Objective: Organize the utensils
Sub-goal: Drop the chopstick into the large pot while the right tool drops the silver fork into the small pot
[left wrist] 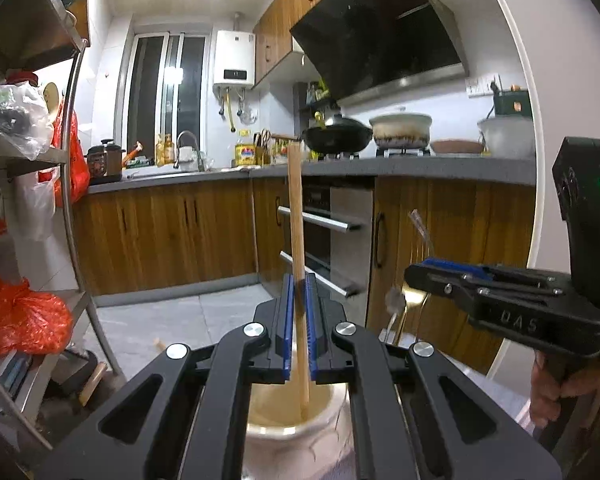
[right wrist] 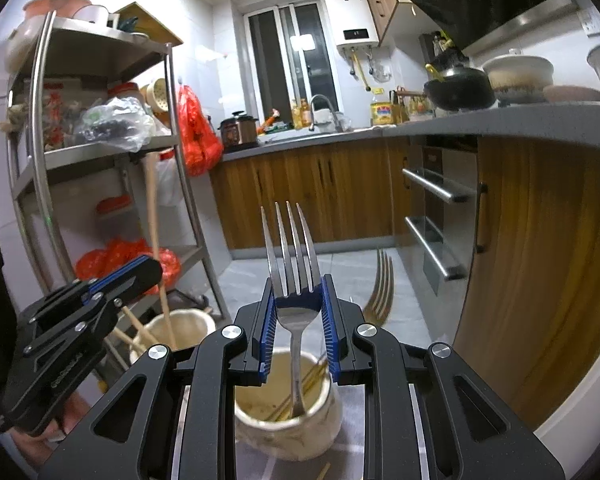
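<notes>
The left gripper is clamped on a pale wooden chopstick, upright, lower end inside the cream ceramic jar. Uneven release could tip the chopstick over the rim. The right gripper is clamped on a silver steel fork, tines up, handle down inside a second cream ceramic holder. A slack grip could drop it hard and rock the holder.

There were two jars, two forks, and at least three chopsticks near the left jar.
</notes>
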`<state>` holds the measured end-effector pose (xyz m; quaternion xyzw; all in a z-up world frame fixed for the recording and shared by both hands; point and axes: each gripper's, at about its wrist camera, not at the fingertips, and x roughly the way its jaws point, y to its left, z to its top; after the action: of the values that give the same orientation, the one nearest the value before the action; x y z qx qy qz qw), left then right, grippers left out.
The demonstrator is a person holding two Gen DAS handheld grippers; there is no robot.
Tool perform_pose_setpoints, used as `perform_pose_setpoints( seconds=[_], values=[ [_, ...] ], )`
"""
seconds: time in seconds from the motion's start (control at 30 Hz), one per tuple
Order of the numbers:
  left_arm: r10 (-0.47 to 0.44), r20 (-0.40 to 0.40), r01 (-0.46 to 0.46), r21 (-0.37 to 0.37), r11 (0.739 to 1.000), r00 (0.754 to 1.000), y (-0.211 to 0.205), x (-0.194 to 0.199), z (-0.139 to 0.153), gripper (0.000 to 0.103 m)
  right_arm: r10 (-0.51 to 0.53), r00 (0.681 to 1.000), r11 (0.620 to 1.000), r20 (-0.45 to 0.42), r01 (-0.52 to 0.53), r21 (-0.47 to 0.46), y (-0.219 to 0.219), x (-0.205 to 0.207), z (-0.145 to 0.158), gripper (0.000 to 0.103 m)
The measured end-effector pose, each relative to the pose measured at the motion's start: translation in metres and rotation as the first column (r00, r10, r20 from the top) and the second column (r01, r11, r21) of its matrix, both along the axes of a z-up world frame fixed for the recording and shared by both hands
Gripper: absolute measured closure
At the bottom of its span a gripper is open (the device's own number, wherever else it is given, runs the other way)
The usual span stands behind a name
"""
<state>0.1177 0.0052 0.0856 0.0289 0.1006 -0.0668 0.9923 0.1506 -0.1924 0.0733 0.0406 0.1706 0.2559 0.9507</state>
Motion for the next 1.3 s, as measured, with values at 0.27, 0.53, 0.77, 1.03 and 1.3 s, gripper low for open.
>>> perform_pose_setpoints(
  seconds=[0.27,0.53,0.77,1.03,1.3],
  values=[
    [-0.012,-0.071,0.012,-0.01,1.0,0.997,0.006,0.001,-0.013,0.098,-0.027,0.999,0.999,-0.019,0.026,-0.037,0.006,-0.001,-0.013,0.081],
    [-0.014,-0.091,0.014,0.006,1.0,0.996,0.003,0.005,-0.02,0.098,-0.076,0.996,0.997,-0.05,0.075,-0.034,-0.001,0.003,-0.021,0.081],
    [-0.005,-0.108,0.006,0.011,1.0,0.994,0.003,0.009,-0.026,0.098,-0.094,0.993,0.996,-0.067,0.095,-0.001,-0.012,0.005,-0.024,0.081],
    [0.001,-0.109,0.0,0.005,1.0,0.994,0.003,0.009,-0.028,0.098,-0.093,0.994,0.996,-0.063,0.093,-0.01,-0.012,0.005,-0.023,0.081],
    [0.001,-0.097,-0.002,-0.002,1.0,0.995,0.004,0.007,-0.028,0.096,-0.078,0.997,0.997,-0.008,0.079,0.014,-0.015,-0.006,-0.013,0.033]
  ],
)
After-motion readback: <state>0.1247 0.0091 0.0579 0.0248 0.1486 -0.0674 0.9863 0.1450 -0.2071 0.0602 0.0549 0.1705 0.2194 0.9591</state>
